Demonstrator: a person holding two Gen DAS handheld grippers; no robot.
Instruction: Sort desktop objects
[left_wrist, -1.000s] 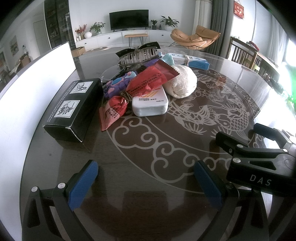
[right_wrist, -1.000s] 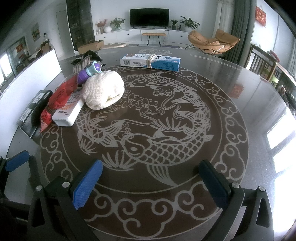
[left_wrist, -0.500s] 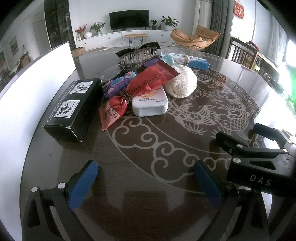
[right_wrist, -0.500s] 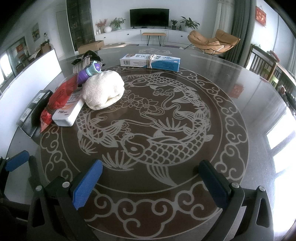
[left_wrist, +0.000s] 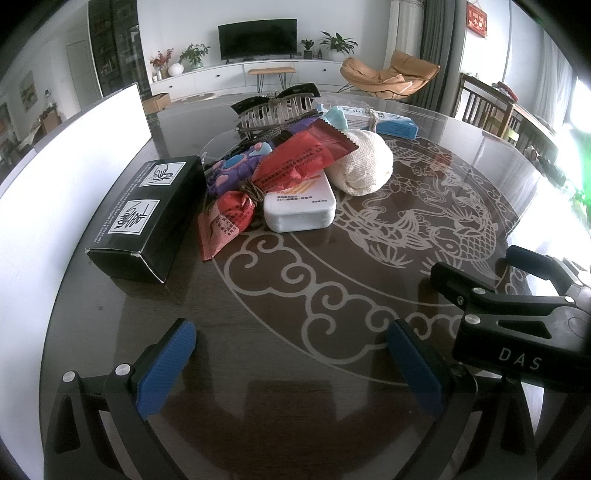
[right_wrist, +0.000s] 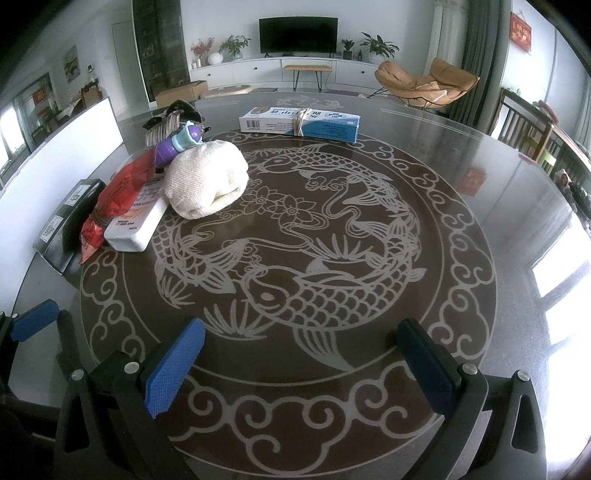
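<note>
Nothing has shifted since a second ago: both tongs, left (left_wrist: 291, 363) and right (right_wrist: 301, 360), hover released and empty over the dark carp-patterned glass tabletop (right_wrist: 461, 184), well apart from the heap around the cream knitted pouch (right_wrist: 207, 182) and red foil snack packet (left_wrist: 295, 162).

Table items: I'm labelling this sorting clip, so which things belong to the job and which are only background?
For sorting: black box, red snack wrapper, white flat bottle, cream cloth bundle, purple toy, hair claw clip, blue and white carton.

Background: television, tan lounge chair, white board.
</note>
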